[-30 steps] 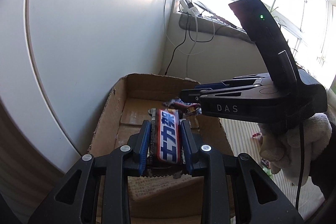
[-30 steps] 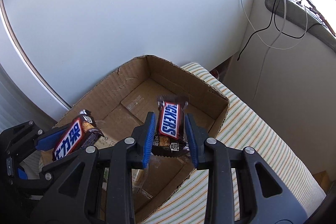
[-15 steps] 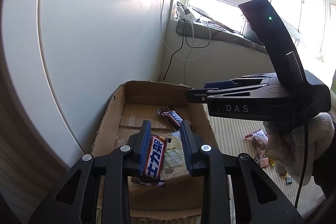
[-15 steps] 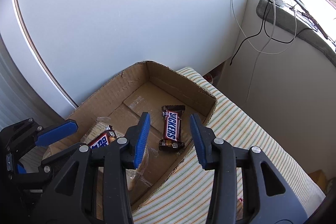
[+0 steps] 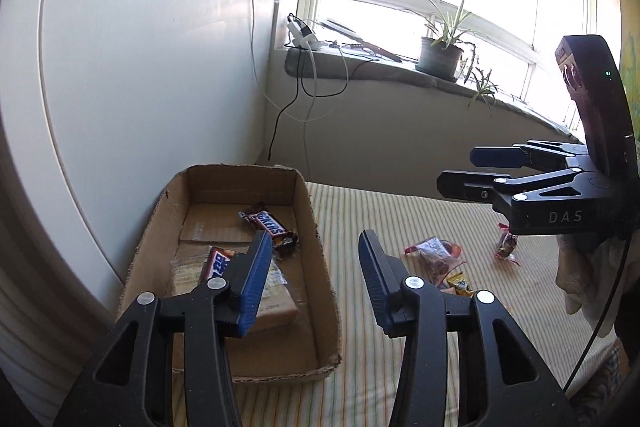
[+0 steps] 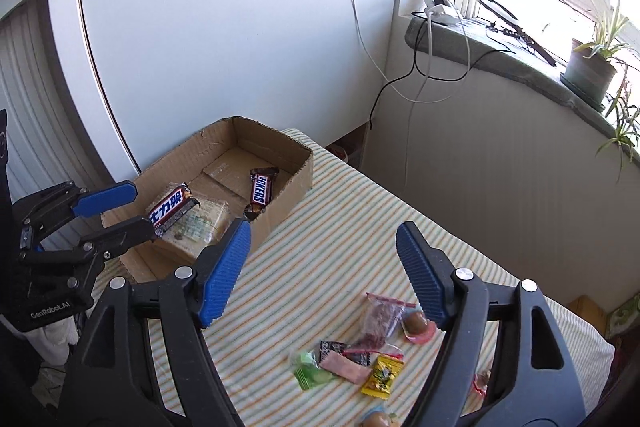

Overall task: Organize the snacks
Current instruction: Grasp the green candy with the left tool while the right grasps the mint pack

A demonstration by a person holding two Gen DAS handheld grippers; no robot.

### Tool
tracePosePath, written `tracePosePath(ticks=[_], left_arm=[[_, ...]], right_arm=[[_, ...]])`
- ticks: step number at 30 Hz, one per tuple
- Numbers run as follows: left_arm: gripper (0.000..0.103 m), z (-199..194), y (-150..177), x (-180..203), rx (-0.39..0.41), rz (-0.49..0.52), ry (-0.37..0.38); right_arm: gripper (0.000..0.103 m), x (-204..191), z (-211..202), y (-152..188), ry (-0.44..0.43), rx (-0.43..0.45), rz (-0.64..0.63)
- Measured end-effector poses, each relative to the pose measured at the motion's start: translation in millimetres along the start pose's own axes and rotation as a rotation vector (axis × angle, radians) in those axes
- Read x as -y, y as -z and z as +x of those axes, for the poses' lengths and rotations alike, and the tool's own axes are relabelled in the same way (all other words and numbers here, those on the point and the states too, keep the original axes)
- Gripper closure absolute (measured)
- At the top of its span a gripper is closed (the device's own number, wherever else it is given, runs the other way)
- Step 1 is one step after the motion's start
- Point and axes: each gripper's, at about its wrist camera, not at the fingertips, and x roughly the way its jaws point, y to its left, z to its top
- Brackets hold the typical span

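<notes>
Snacks [image 6: 360, 351] still loose lie clustered on the striped tabletop [image 6: 320, 247], just below the right claw [image 6: 326, 277], whose jaws have just been opening and stand wide, empty. The left claw [image 5: 310, 283], half open and empty, sits by the cardboard box [image 5: 316, 267] holding two bars.

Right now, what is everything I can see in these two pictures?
Cardboard box: one, brown, on the striped cloth by the white wall.
Snickers bars: two, brown with blue and white labels, inside the box; the second lies on a clear packet.
Small wrapped snacks: several, yellow, green, pink, red, loose on the cloth.
Striped cloth: one, cream and green, covering the surface.
Potted plant: one, green, on the windowsill.
Cables: several, black and white, hanging from the sill.
Left gripper: black with blue pads, open, empty.
Right gripper: the same, open, empty.
</notes>
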Motion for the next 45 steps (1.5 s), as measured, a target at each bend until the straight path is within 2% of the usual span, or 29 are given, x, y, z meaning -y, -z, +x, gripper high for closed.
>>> tracePosePath(ticks=[6, 10, 15, 18, 23, 26, 27, 29, 32, 36, 41, 42, 44, 45], left_arm=[[0.059, 12.5, 11.2, 44.2, -0.042, 0.058, 0.104], [0.059, 31.3, 26.6, 67.4, -0.117, 0.075, 0.183], [0.059, 62.2, 48.5, 89.5, -0.224, 0.109, 0.203], [0.059, 79.5, 57.5, 94.7, -0.277, 0.119, 0.201], [0.059, 93.8, 66.8, 106.3, -0.304, 0.189, 0.171], [0.060, 88.8, 70.0, 111.0, -0.297, 0.211, 0.184], [0.065, 86.4, 70.8, 112.4, -0.295, 0.216, 0.201], [0.066, 87.7, 72.0, 117.1, -0.306, 0.235, 0.225], [0.066, 96.9, 74.0, 119.2, -0.324, 0.260, 0.201], [0.066, 109.5, 74.8, 120.2, -0.353, 0.262, 0.209], [0.067, 118.3, 76.7, 122.3, -0.367, 0.274, 0.203], [0.072, 116.7, 78.8, 125.2, -0.364, 0.297, 0.199], [0.081, 112.6, 81.1, 128.3, -0.357, 0.326, 0.197], [0.081, 111.5, 81.7, 129.5, -0.356, 0.332, 0.194]], right_arm=[[0.020, 35.0, -54.9, 54.0, 0.095, 0.017, 0.070], [0.020, 45.6, -73.1, 100.2, 0.169, -0.001, 0.103], [0.020, 49.9, -69.8, 153.0, 0.184, -0.079, 0.139], [0.020, 50.7, -59.2, 173.1, 0.146, -0.123, 0.171], [0.020, 52.7, -42.9, 186.9, 0.103, -0.155, 0.226], [0.034, 53.9, -34.2, 192.0, 0.071, -0.180, 0.260], [0.039, 54.6, -31.4, 193.3, 0.057, -0.189, 0.275], [0.040, 55.7, -25.9, 195.3, 0.033, -0.203, 0.302], [0.040, 55.6, -19.7, 194.9, 0.030, -0.210, 0.313], [0.040, 52.5, -8.0, 191.5, 0.025, -0.228, 0.303], [0.040, 46.5, 8.0, 185.5, 0.068, -0.253, 0.257], [0.040, 46.1, 8.7, 185.2, 0.070, -0.255, 0.254], [0.047, 46.8, 7.0, 186.3, 0.077, -0.257, 0.249], [0.055, 47.5, 5.4, 187.0, 0.084, -0.258, 0.244]])
